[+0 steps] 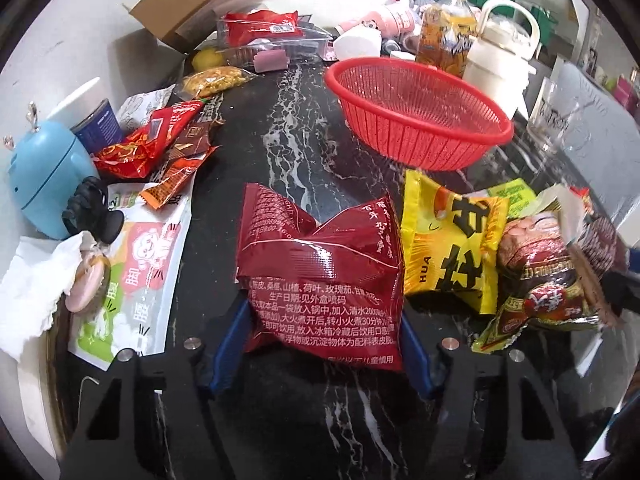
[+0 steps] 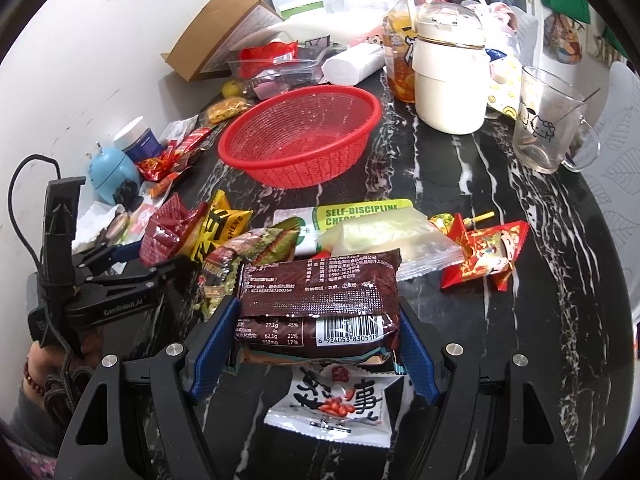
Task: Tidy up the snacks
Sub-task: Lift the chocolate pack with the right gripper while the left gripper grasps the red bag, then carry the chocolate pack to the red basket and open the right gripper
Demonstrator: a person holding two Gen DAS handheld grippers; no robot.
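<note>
Open marble lane to the basket

Ahead of my left gripper (image 1: 322, 300) bare black tabletop (image 1: 256, 128) runs up to the red basket (image 1: 416, 116); snack packets (image 1: 160, 148) crowd the left edge, and a yellow packet (image 1: 452, 244) blocks the right.

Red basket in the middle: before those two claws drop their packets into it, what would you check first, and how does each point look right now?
1. Red basket has room: ok, nothing shows inside it.
2. Left gripper holds the dark red packet: ok, the blue pads press its sides.
3. Right gripper holds the brown packet: ok, pinched on both sides.
4. Nothing else caught in the right grip: cannot tell, a white packet lies just beneath the brown one.
5. Way to the basket is free: ok, only bare black marble table lies ahead of the left gripper.
6. Glass mug out of the way: ok, it stands to the right, apart from the basket.
</note>
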